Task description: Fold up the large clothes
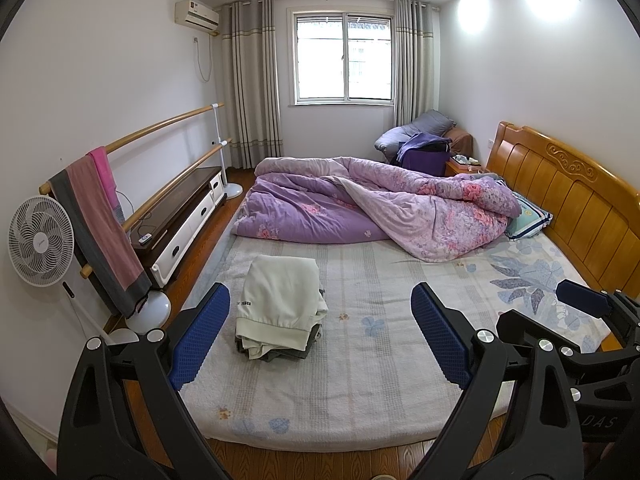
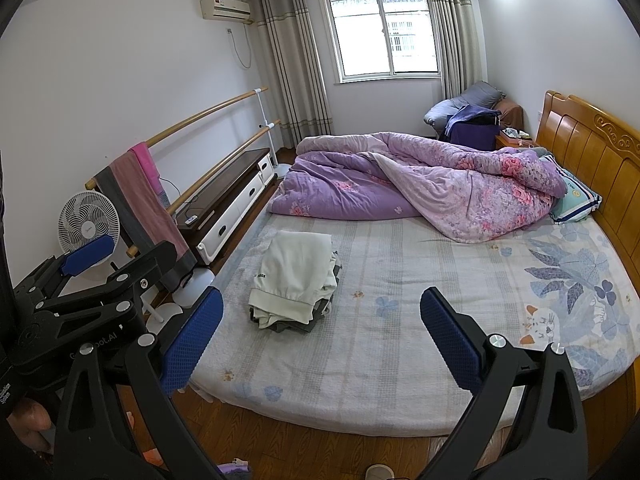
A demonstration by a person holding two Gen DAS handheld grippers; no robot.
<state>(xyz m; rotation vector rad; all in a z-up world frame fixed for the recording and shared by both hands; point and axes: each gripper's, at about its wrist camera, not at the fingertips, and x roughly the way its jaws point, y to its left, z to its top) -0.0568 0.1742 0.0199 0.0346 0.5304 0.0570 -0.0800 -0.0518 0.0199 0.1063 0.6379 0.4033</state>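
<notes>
A folded cream garment (image 1: 280, 300) lies on top of a small stack of darker folded clothes on the left part of the bed (image 1: 360, 380); it also shows in the right wrist view (image 2: 294, 280). My left gripper (image 1: 320, 332) is open and empty, held above the foot of the bed, near the stack. My right gripper (image 2: 320, 336) is open and empty, beside the left one, which shows at the left of its view (image 2: 86, 256). The right gripper shows at the right edge of the left wrist view (image 1: 584, 304).
A crumpled purple floral quilt (image 1: 380, 208) covers the far half of the bed. A wooden headboard (image 1: 568, 196) stands at the right. A fan (image 1: 40, 240), a bar rack with towels (image 1: 100, 216) and a low cabinet (image 1: 184, 216) line the left wall.
</notes>
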